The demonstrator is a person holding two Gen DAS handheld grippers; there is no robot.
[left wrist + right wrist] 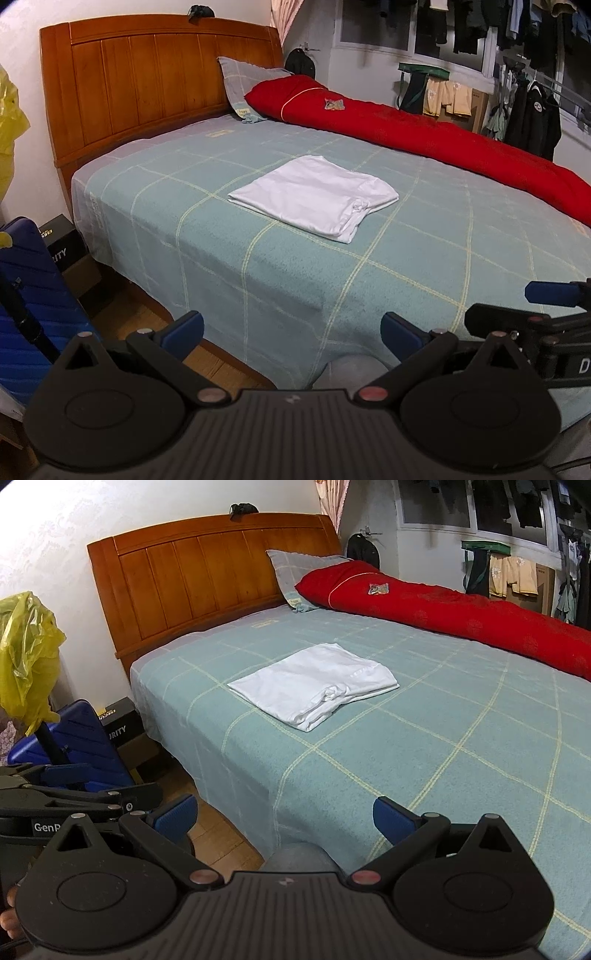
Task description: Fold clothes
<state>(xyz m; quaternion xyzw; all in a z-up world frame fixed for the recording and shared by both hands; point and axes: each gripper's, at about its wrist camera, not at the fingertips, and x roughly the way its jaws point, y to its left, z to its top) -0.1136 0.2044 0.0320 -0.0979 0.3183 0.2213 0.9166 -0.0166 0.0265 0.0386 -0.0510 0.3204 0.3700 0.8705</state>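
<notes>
A white garment (pixel 314 197) lies folded into a flat rectangle on the teal checked bedspread (pixel 258 266), near the middle of the bed; it also shows in the right wrist view (pixel 316 685). My left gripper (pixel 291 332) is open and empty, held back over the bed's near corner, well short of the garment. My right gripper (pixel 282 814) is open and empty too, at the near edge of the bed. The right gripper shows at the right edge of the left wrist view (pixel 546 314), and the left gripper at the left edge of the right wrist view (pixel 74 794).
A red quilt (pixel 424 136) lies along the far side of the bed, with a pillow (pixel 247 86) against the wooden headboard (pixel 147 81). A blue suitcase (pixel 77 734), a yellow plastic bag (pixel 26 657) and a black box (pixel 122 720) stand left of the bed. Clothes hang at the back right.
</notes>
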